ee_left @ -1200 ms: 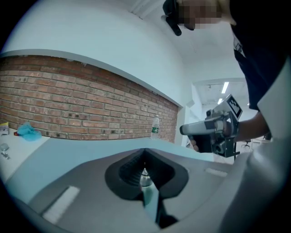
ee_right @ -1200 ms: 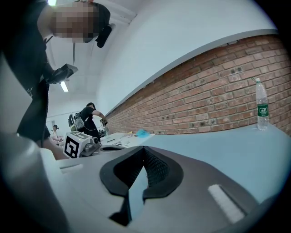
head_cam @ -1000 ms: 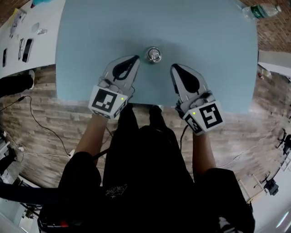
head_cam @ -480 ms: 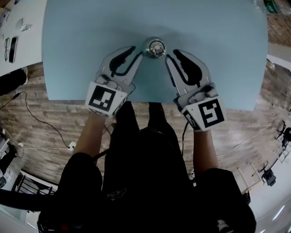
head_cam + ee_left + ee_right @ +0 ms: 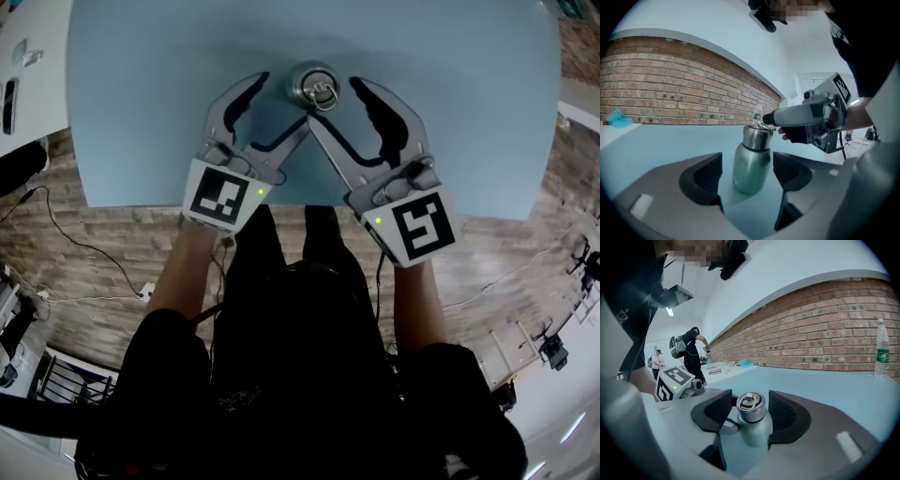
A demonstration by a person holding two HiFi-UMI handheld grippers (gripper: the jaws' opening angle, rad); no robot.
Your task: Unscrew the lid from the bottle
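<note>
A steel bottle (image 5: 317,89) stands upright on the light blue table (image 5: 141,94), near its front edge. Its lid (image 5: 750,408) is silver with a ring on top. My left gripper (image 5: 281,103) reaches in from the left, and the bottle body (image 5: 750,164) stands between its jaws with gaps on both sides. My right gripper (image 5: 336,101) comes from the right at lid height, its pads (image 5: 785,411) clear of the lid. Both pairs of jaws are opening. The inner fingers of the two grippers cross in front of the bottle.
A plastic water bottle (image 5: 881,350) stands at the table's far right corner. A blue cloth (image 5: 618,118) lies by the brick wall. A white table (image 5: 23,103) with small items sits left. People (image 5: 693,352) stand in the background. Cables (image 5: 84,253) run over the floor.
Both grippers have moved forward from the table's front edge to either side of the bottle. Their jaws, shut a second ago, now stand apart around it.
</note>
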